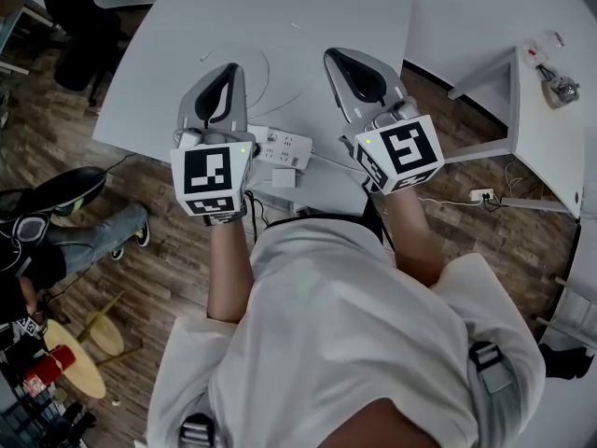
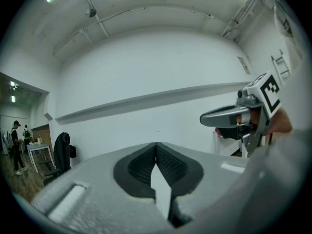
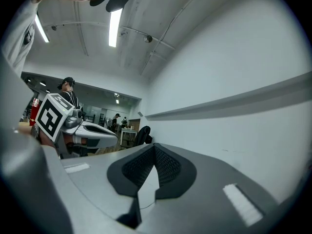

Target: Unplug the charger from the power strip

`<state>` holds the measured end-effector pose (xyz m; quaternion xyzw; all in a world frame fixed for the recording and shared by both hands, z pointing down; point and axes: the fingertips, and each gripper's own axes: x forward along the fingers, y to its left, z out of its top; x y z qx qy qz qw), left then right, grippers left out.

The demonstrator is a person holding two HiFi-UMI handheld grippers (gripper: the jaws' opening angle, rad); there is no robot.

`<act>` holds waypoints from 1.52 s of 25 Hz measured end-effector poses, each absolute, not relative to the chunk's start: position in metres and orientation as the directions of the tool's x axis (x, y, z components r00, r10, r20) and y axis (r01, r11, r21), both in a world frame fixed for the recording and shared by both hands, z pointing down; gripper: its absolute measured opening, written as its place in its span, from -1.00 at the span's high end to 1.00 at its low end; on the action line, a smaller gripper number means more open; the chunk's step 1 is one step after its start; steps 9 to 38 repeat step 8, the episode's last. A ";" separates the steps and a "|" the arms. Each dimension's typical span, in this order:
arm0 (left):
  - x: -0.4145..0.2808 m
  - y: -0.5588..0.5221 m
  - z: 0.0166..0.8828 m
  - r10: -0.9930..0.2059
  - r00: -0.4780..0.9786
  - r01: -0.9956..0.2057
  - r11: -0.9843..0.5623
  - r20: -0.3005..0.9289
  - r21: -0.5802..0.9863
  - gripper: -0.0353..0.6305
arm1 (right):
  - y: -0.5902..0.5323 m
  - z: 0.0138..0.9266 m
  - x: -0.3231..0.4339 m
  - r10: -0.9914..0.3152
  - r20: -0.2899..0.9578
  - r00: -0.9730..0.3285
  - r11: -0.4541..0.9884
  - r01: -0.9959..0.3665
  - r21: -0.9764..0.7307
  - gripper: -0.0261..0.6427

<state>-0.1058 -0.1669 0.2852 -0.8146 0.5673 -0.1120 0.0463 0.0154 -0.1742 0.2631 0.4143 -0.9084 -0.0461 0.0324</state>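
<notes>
A white multi-socket power strip (image 1: 280,145) lies near the 6 o'clock edge of the pale grey table (image 1: 308,17), with a small white square charger (image 1: 284,177) just at the strip's 6 o'clock. The grey left gripper (image 1: 224,87) hovers at the strip's 10 o'clock and the grey right gripper (image 1: 357,75) at its 2 o'clock. Both have their fingers pressed together, holding nothing.
</notes>
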 end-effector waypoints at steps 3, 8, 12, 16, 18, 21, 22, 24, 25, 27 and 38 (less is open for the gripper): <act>-0.105 -0.166 0.288 -0.933 0.334 -0.913 -0.356 0.136 -0.202 0.88 | -0.174 0.265 0.015 -0.756 0.024 -0.654 0.652 -0.750 0.111 0.92; -0.102 -0.169 0.293 -0.928 0.343 -0.909 -0.367 0.146 -0.197 0.88 | -0.175 0.270 0.013 -0.754 0.030 -0.656 0.655 -0.747 0.112 0.92; -0.102 -0.169 0.293 -0.928 0.343 -0.909 -0.367 0.146 -0.197 0.88 | -0.175 0.270 0.013 -0.754 0.030 -0.656 0.655 -0.747 0.112 0.92; -0.102 -0.169 0.293 -0.928 0.343 -0.909 -0.367 0.146 -0.197 0.88 | -0.175 0.270 0.013 -0.754 0.030 -0.656 0.655 -0.747 0.112 0.92; -0.102 -0.169 0.293 -0.928 0.343 -0.909 -0.367 0.146 -0.197 0.88 | -0.175 0.270 0.013 -0.754 0.030 -0.656 0.655 -0.747 0.112 0.92; -0.102 -0.169 0.293 -0.928 0.343 -0.909 -0.367 0.146 -0.197 0.88 | -0.175 0.270 0.013 -0.754 0.030 -0.656 0.655 -0.747 0.112 0.92; -0.102 -0.169 0.293 -0.928 0.343 -0.909 -0.367 0.146 -0.197 0.88 | -0.175 0.270 0.013 -0.754 0.030 -0.656 0.655 -0.747 0.112 0.92; -0.102 -0.169 0.293 -0.928 0.343 -0.909 -0.367 0.146 -0.197 0.88 | -0.175 0.270 0.013 -0.754 0.030 -0.656 0.655 -0.747 0.112 0.92; -0.102 -0.169 0.293 -0.928 0.343 -0.909 -0.367 0.146 -0.197 0.88 | -0.175 0.270 0.013 -0.754 0.030 -0.656 0.655 -0.747 0.112 0.92; -0.102 -0.169 0.293 -0.928 0.343 -0.909 -0.367 0.146 -0.197 0.88 | -0.175 0.270 0.013 -0.754 0.030 -0.656 0.655 -0.747 0.112 0.92; -0.102 -0.169 0.293 -0.928 0.343 -0.909 -0.367 0.146 -0.197 0.88 | -0.175 0.270 0.013 -0.754 0.030 -0.656 0.655 -0.747 0.112 0.92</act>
